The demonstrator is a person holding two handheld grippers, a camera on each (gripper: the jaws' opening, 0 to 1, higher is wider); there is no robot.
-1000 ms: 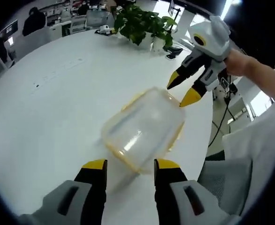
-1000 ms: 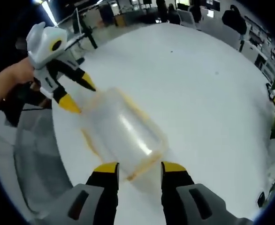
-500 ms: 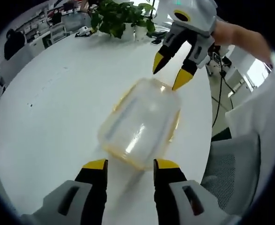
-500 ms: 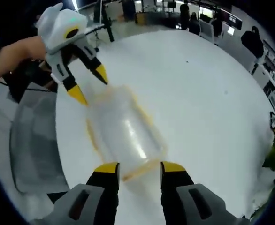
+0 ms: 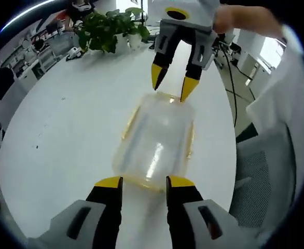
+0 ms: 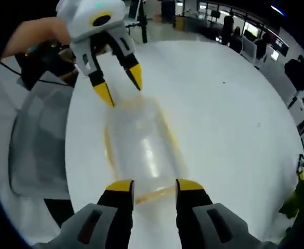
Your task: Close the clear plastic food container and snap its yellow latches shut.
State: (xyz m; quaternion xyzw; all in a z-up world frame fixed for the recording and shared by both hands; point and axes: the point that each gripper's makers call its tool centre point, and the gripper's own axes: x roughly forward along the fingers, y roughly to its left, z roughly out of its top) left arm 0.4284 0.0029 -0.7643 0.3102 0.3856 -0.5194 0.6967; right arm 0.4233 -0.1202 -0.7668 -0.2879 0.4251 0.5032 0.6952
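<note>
Now, step: lid sits on the clear box (image 5: 154,142); yellow latches not snapped.
Left tongs (image 5: 141,182): spread wide.
Right tongs (image 6: 153,185): spread wide.
Next: press each end latch down.

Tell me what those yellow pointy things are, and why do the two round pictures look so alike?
Those are grabbing tools called grippers. A person holds one in each hand, and a small camera rides on each, so both pictures show the same spot from opposite ends.

In the left gripper view, the left gripper is at the bottom and the right gripper faces it. In the right gripper view, it swaps: the right gripper is near, the left gripper is far.

Between them, on a round white table, sits a clear plastic food container with yellow edges. Both grippers are open at its two ends and hold nothing. A green plant stands behind.
</note>
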